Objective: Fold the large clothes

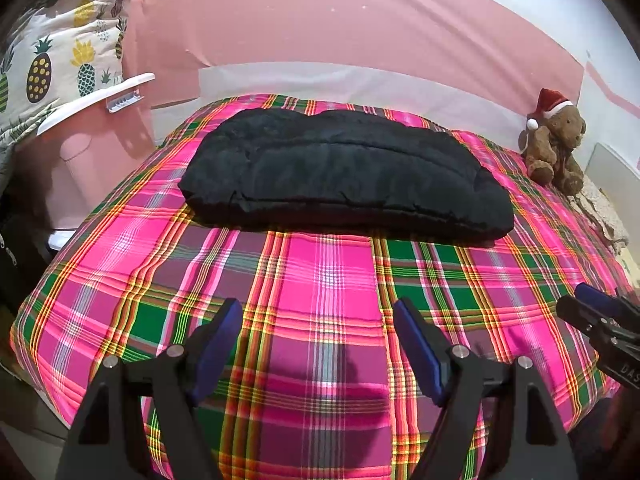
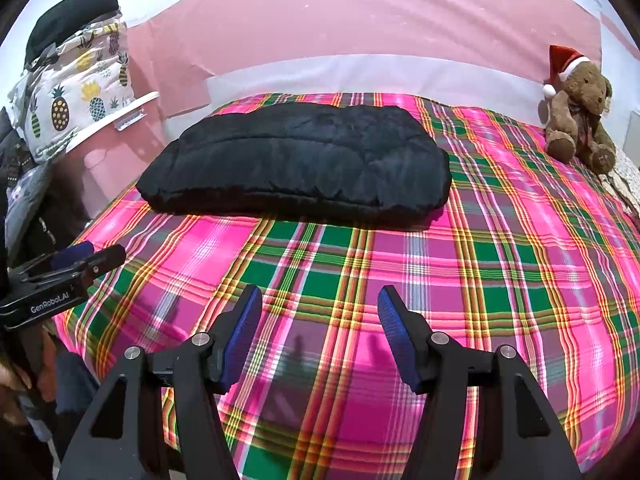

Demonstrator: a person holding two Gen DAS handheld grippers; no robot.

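While the left wrist view looks along its own two black fingers, the left gripper (image 1: 318, 312) hangs above the near part of the plaid bedspread (image 1: 328, 280), its blue-padded jaws spread wide with nothing between them. The black padded garment (image 1: 344, 172) lies folded into a long, thick bundle across the far half of the bed, well apart from the gripper. At the far right corner a brown teddy bear (image 1: 556, 144) in a red Santa hat sits upright against the pink wall (image 1: 340, 24). On the left, a pineapple-print cloth (image 1: 60, 60) is heaped over a pink bin (image 1: 80, 152) with a white rim. The right gripper (image 1: 600, 320) enters at the right edge; its body carries white lettering, of which only "DAS" can be read, the rest being cut off.

In the right wrist view, the right gripper (image 2: 320, 308) also hangs over the near bedspread (image 2: 400, 272), jaws wide apart and holding nothing. The garment (image 2: 296, 160) rests left of centre toward the far edge of the bed, flat and untouched. The bear (image 2: 580, 112) sits at the far right. The pineapple cloth (image 2: 76, 96) shows at upper left with a dark item on top of it. The left gripper (image 2: 76, 264) appears at the left edge, and its side reads "GenRobot.AI" in white.
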